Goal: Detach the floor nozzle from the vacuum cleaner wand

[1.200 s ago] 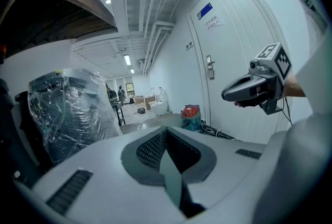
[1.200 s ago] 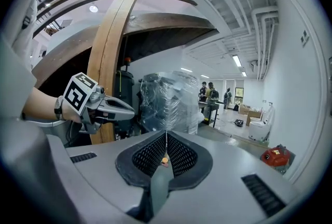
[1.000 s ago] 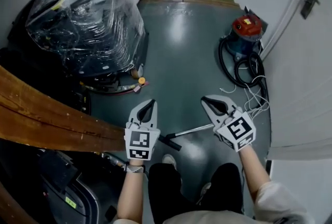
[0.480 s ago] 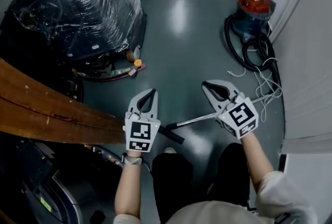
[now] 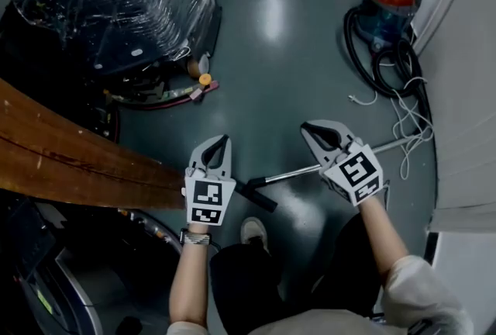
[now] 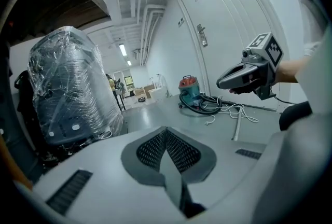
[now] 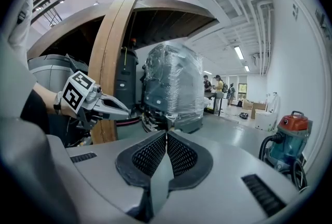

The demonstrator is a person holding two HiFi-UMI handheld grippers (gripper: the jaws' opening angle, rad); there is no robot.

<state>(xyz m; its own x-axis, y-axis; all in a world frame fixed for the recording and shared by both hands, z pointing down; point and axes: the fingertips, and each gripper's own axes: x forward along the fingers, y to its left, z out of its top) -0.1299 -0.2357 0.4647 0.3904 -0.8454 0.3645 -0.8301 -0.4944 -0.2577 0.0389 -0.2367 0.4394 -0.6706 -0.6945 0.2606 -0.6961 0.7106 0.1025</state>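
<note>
The left hand-held gripper and the right hand-held gripper hover above the floor, each with its jaws pressed together on nothing. The wand lies on the floor between them. Its black end, probably the floor nozzle, is just beside the left one. This looks like the approach. Next, both must open, one to clamp the wand and the other the nozzle.
</note>
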